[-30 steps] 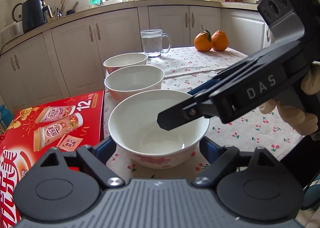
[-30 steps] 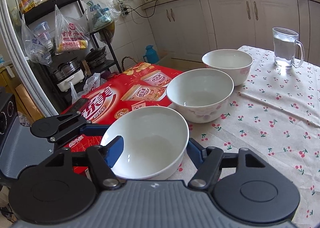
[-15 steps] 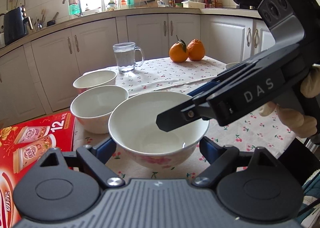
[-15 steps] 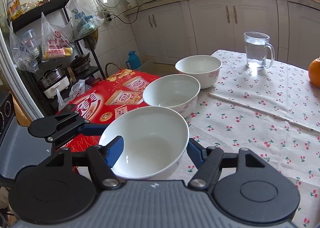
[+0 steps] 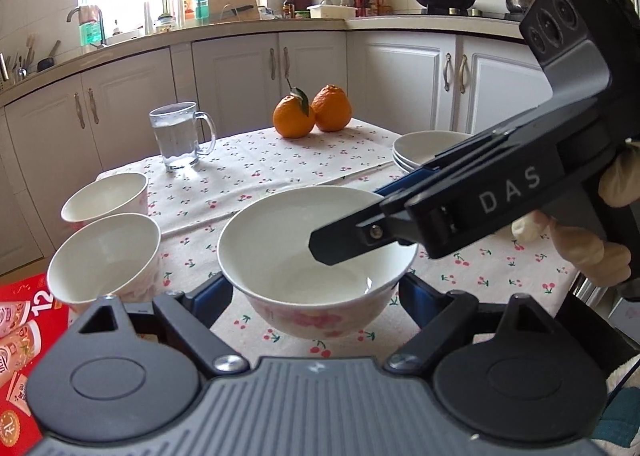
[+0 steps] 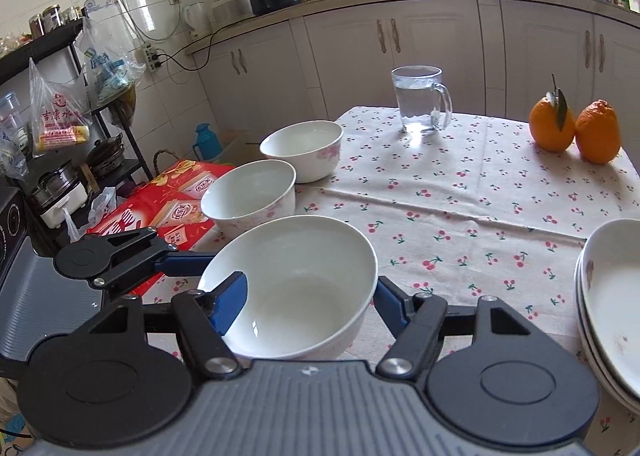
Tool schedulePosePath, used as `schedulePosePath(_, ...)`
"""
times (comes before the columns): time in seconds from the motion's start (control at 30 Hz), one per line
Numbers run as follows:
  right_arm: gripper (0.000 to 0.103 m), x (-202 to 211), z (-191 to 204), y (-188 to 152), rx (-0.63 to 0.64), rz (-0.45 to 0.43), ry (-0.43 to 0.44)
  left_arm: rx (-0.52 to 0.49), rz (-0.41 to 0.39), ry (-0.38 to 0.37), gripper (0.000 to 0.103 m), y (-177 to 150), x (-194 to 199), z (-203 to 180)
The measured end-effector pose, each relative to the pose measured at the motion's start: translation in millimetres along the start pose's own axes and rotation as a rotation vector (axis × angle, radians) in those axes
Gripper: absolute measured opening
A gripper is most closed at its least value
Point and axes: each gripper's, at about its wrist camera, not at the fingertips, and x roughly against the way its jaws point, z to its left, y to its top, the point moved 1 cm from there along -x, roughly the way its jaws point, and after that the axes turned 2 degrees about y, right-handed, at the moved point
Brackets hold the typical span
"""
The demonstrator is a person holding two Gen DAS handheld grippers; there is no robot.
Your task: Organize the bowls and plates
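Note:
A white bowl with pink flowers point(image 5: 316, 256) point(image 6: 296, 288) is held above the cherry-print tablecloth point(image 5: 280, 172) by both grippers. My left gripper point(image 5: 316, 288) clamps it from both sides. My right gripper point(image 6: 308, 296) point(image 5: 352, 240) is shut on its rim, with one blue finger point(image 6: 230, 302) inside the bowl. Two more white bowls point(image 5: 106, 256) point(image 5: 106, 196) stand at the table's left edge; they also show in the right wrist view point(image 6: 250, 196) point(image 6: 304, 148). A stack of white plates point(image 5: 424, 148) point(image 6: 612, 308) sits on the right.
A glass mug of water point(image 5: 178, 134) point(image 6: 420, 100) and two oranges point(image 5: 312, 112) point(image 6: 576, 128) stand at the far side of the table. A red printed box point(image 5: 20, 316) point(image 6: 168, 200) lies beside the table's left edge. White kitchen cabinets point(image 5: 240, 72) stand behind.
Both grippers have carried the held bowl to the right, away from the other two bowls and the red box. The plate stack has come into view.

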Motion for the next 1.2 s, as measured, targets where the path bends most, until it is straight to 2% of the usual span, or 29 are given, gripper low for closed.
schedulePosePath(0.43, 0.075, 3.3, -24.6, -6.0, -0.031, -0.002, -0.077, -0.028, 0.013, -0.051, 0.089, 6.9, -24.6, -12.7)
schedulePosePath(1.07, 0.075, -2.7, -25.7, -9.6, -0.019, 0.04, -0.11, -0.037, 0.038, -0.059, 0.09, 2.9, -33.4, -13.0)
schedulePosePath(1.2, 0.075, -3.8, -22.5, -6.1, 0.004, 0.053, -0.14, -0.055, 0.047, -0.066, 0.091, 0.6, -29.4, -13.6)
